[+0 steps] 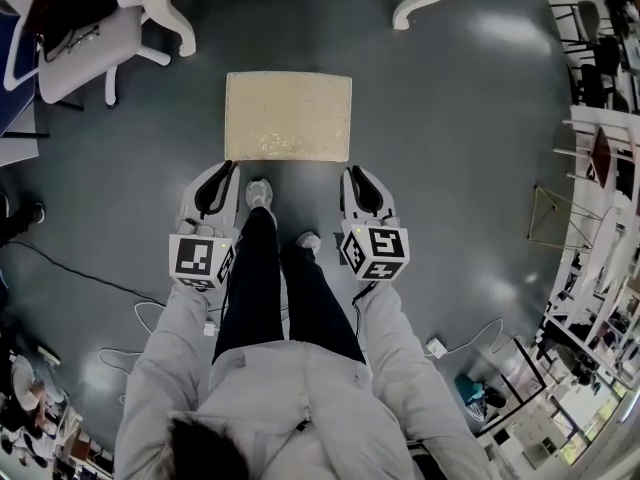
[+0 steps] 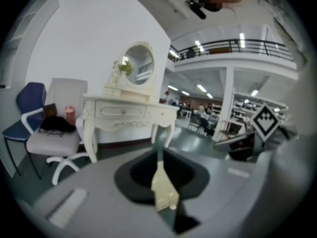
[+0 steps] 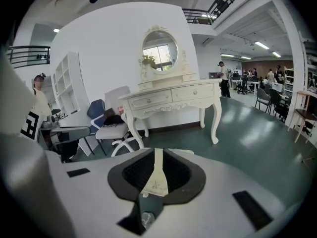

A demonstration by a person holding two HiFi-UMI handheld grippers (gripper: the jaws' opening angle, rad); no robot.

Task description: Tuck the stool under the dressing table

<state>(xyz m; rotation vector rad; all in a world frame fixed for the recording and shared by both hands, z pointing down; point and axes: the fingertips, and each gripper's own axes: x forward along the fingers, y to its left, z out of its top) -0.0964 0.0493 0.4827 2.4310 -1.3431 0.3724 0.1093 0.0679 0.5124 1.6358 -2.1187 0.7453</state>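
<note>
The stool (image 1: 288, 116), a rectangular cream cushioned seat, stands on the grey floor just in front of my feet. Beyond it is the white dressing table (image 1: 168, 6), of which only the curved legs show in the head view; in the right gripper view the dressing table (image 3: 173, 100) carries an oval mirror. My left gripper (image 1: 228, 166) sits at the stool's near left corner and my right gripper (image 1: 350, 172) at its near right corner. Each gripper's jaws stand a narrow gap apart. The cream stool (image 2: 163, 187) (image 3: 156, 182) shows through that gap; contact with it cannot be told.
A white office chair (image 1: 85, 43) with dark things on its seat stands left of the dressing table, a blue chair (image 2: 29, 100) beside it. My shoes (image 1: 260, 194) are just behind the stool. Cables (image 1: 90, 278) lie on the floor at left; racks and frames (image 1: 600, 168) line the right.
</note>
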